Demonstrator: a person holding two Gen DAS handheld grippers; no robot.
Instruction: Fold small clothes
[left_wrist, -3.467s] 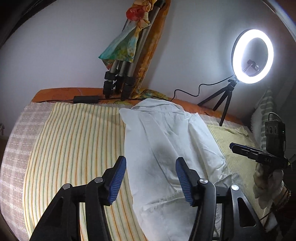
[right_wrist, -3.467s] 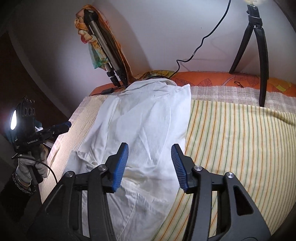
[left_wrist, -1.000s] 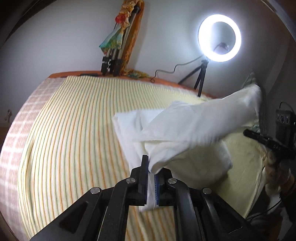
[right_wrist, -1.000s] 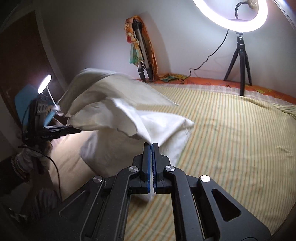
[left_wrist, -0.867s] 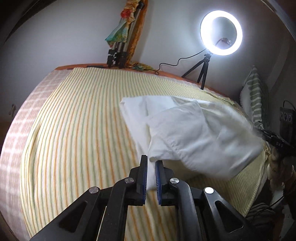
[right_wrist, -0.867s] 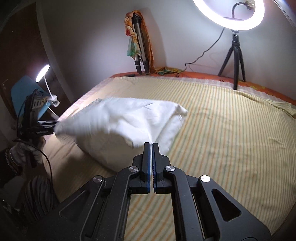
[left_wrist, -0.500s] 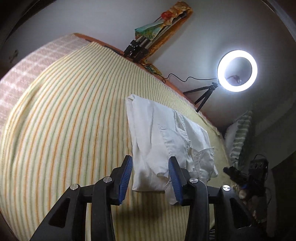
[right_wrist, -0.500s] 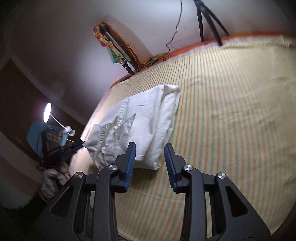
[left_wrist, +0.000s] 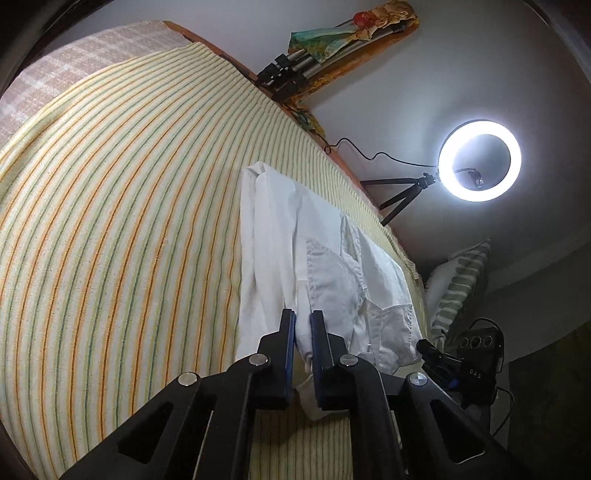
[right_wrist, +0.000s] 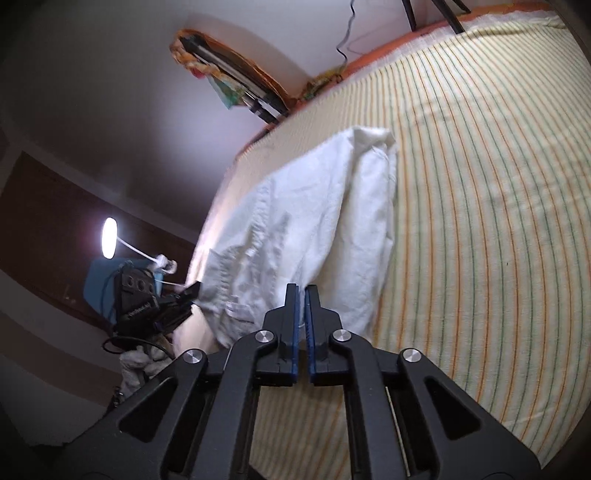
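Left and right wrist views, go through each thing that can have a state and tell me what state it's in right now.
white shirt: folded lengthwise, flat on the bed.
left gripper: shut on the shirt's near edge.
right gripper: nearly shut at the shirt's near edge; grip unclear.
ring light: on.
desk lamp: on.

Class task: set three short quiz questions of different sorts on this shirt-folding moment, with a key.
1. True or false: the left gripper is closed on the white shirt.
2. What lies under the shirt? A) bare wood B) striped bedsheet C) a tray
3. What glows by the wall past the bed?

Key: 1 true. 2 B. 3 the ring light on its tripod.
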